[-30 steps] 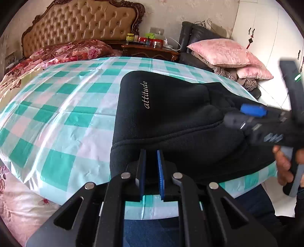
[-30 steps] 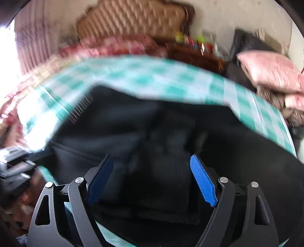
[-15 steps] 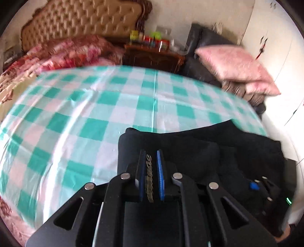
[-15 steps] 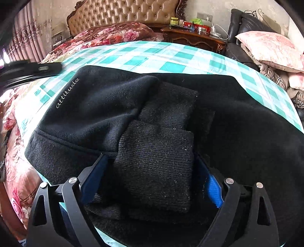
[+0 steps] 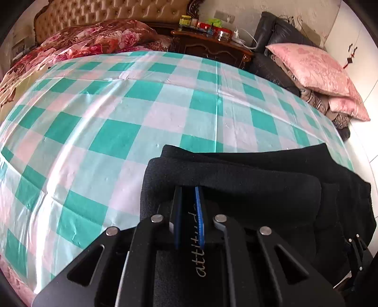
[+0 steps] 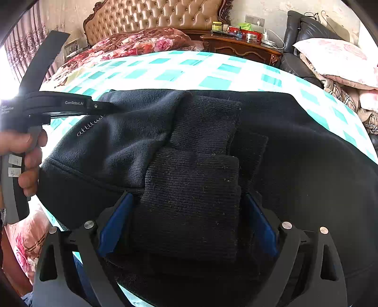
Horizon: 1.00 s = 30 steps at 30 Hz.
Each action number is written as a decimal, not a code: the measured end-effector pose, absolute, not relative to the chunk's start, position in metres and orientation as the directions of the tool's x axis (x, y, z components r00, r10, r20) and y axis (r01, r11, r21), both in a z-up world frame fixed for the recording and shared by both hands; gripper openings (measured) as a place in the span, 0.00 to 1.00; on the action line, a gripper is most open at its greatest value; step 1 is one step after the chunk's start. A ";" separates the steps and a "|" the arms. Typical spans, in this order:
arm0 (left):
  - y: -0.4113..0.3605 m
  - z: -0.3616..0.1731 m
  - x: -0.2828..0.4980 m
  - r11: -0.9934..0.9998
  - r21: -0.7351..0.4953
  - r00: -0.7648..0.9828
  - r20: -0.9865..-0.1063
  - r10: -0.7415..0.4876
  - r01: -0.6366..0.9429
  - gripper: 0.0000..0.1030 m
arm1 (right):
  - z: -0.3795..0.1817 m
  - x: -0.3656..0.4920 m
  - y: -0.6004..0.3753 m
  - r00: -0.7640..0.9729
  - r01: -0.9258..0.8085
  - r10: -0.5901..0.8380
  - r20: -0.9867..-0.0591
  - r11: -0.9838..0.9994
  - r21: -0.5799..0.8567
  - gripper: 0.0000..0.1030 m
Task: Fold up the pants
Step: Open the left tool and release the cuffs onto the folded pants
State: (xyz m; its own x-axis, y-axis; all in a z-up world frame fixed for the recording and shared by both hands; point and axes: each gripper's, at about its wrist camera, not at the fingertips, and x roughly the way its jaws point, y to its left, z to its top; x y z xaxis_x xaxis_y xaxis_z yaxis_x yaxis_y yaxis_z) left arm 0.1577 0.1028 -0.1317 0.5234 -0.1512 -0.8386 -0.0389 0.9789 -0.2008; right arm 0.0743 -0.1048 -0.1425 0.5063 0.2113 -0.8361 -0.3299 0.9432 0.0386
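The black fleece pants (image 5: 248,179) with the word "attitude" lie folded at the near edge of the checked cloth. My left gripper (image 5: 188,205) is shut, resting on top of the pants near the lettering; whether it pinches fabric I cannot tell. It also shows in the right wrist view (image 6: 70,104), at the left over the pants (image 6: 122,146). My right gripper (image 6: 186,212) is open, its blue pads (image 6: 113,222) on either side of a ribbed black cuff (image 6: 191,196) that lies on the pile.
A green, white and pink checked cloth (image 5: 132,113) covers the surface. Behind it are a bed with a tufted headboard (image 5: 106,14) and floral bedding, a dark nightstand (image 5: 212,44) with jars, and pink pillows (image 5: 314,66) on a black chair at the right.
My left gripper moved from the near edge onto the top of the pants, over the lettering. My right gripper came down so that its open pads straddle the ribbed cuff.
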 end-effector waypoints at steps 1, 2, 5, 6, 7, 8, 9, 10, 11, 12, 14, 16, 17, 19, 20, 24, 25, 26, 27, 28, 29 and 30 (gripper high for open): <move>0.103 -0.125 0.152 0.979 -0.194 0.537 -0.833 -0.133 -0.059 0.12 | -0.142 0.074 -0.105 0.505 -0.330 0.211 -0.837 0.943 0.039 0.86; 0.102 -0.116 0.143 0.980 -0.185 0.564 -0.818 -0.112 -0.074 0.12 | -0.142 0.075 -0.105 0.504 -0.330 0.212 -0.837 0.943 0.040 0.86; 0.099 -0.094 0.103 0.977 -0.204 0.644 -0.756 -0.118 -0.061 0.13 | -0.142 0.075 -0.105 0.503 -0.332 0.216 -0.837 0.942 0.043 0.87; 0.098 -0.091 0.090 0.979 -0.196 0.658 -0.746 -0.107 -0.063 0.13 | -0.142 0.075 -0.105 0.502 -0.332 0.216 -0.837 0.942 0.043 0.87; 0.098 -0.090 0.074 0.982 -0.179 0.669 -0.737 -0.094 -0.059 0.13 | -0.142 0.075 -0.105 0.503 -0.333 0.216 -0.837 0.942 0.043 0.87; 0.098 -0.093 0.063 0.985 -0.162 0.665 -0.742 -0.079 -0.063 0.13 | -0.142 0.075 -0.105 0.503 -0.333 0.216 -0.837 0.942 0.043 0.87; 0.099 -0.097 0.058 0.986 -0.153 0.658 -0.750 -0.070 -0.069 0.13 | -0.142 0.075 -0.105 0.504 -0.333 0.218 -0.836 0.942 0.044 0.87; 0.100 -0.107 0.052 0.986 -0.153 0.633 -0.771 -0.075 -0.069 0.13 | -0.142 0.074 -0.105 0.505 -0.332 0.218 -0.835 0.942 0.045 0.87; 0.102 -0.118 0.050 0.986 -0.157 0.610 -0.788 -0.085 -0.065 0.14 | -0.142 0.074 -0.105 0.506 -0.331 0.218 -0.834 0.943 0.046 0.87; 0.104 -0.127 0.048 0.985 -0.161 0.603 -0.792 -0.094 -0.058 0.14 | -0.142 0.074 -0.105 0.506 -0.330 0.218 -0.835 0.943 0.046 0.87; 0.102 -0.130 0.047 0.990 -0.136 0.629 -0.773 -0.084 -0.034 0.14 | -0.142 0.074 -0.104 0.506 -0.328 0.213 -0.836 0.944 0.042 0.87; 0.097 -0.128 0.049 0.994 -0.109 0.622 -0.780 -0.065 -0.033 0.15 | -0.141 0.075 -0.104 0.507 -0.325 0.215 -0.835 0.945 0.046 0.88; 0.097 -0.129 0.049 0.994 -0.108 0.623 -0.779 -0.065 -0.032 0.16 | -0.141 0.075 -0.104 0.508 -0.323 0.216 -0.834 0.945 0.048 0.88; 0.097 -0.131 0.048 0.993 -0.114 0.634 -0.771 -0.069 -0.031 0.16 | -0.138 0.073 -0.102 0.520 -0.324 0.207 -0.829 0.946 0.033 0.88; 0.098 -0.132 0.047 0.993 -0.115 0.638 -0.767 -0.070 -0.029 0.16 | -0.136 0.072 -0.101 0.529 -0.328 0.196 -0.826 0.945 0.014 0.88; 0.102 -0.133 0.046 0.980 -0.198 0.648 -0.748 -0.145 -0.010 0.34 | -0.112 0.067 -0.093 0.602 -0.317 0.131 -0.788 0.944 -0.085 0.89; 0.101 -0.132 0.045 0.975 -0.221 0.649 -0.740 -0.176 0.012 0.51 | -0.102 0.066 -0.092 0.636 -0.305 0.124 -0.762 0.947 -0.101 0.89; 0.097 -0.131 0.045 0.975 -0.219 0.647 -0.739 -0.187 0.032 0.63 | -0.096 0.066 -0.091 0.662 -0.302 0.125 -0.739 0.947 -0.110 0.89; 0.088 -0.130 0.044 0.981 -0.183 0.646 -0.743 -0.175 0.055 0.68 | -0.087 0.066 -0.089 0.704 -0.303 0.124 -0.700 0.943 -0.137 0.89; 0.082 -0.130 0.044 0.986 -0.155 0.646 -0.747 -0.160 0.065 0.73 | -0.084 0.069 -0.086 0.710 -0.305 0.118 -0.694 0.940 -0.152 0.89; 0.078 -0.129 0.044 0.989 -0.130 0.649 -0.748 -0.140 0.063 0.74 | -0.080 0.075 -0.083 0.708 -0.315 0.123 -0.696 0.936 -0.155 0.89; 0.077 -0.129 0.044 0.990 -0.130 0.653 -0.746 -0.133 0.053 0.75 | -0.076 0.085 -0.081 0.696 -0.332 0.148 -0.703 0.934 -0.133 0.89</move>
State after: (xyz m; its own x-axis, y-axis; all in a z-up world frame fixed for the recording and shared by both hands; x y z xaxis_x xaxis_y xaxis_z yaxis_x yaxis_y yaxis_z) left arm 0.0441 0.0769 -0.1291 0.6527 -0.1333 -0.7458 0.0534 0.9900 -0.1302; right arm 0.0854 -0.0809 -0.0762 0.6959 0.1476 -0.7028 -0.3322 0.9338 -0.1328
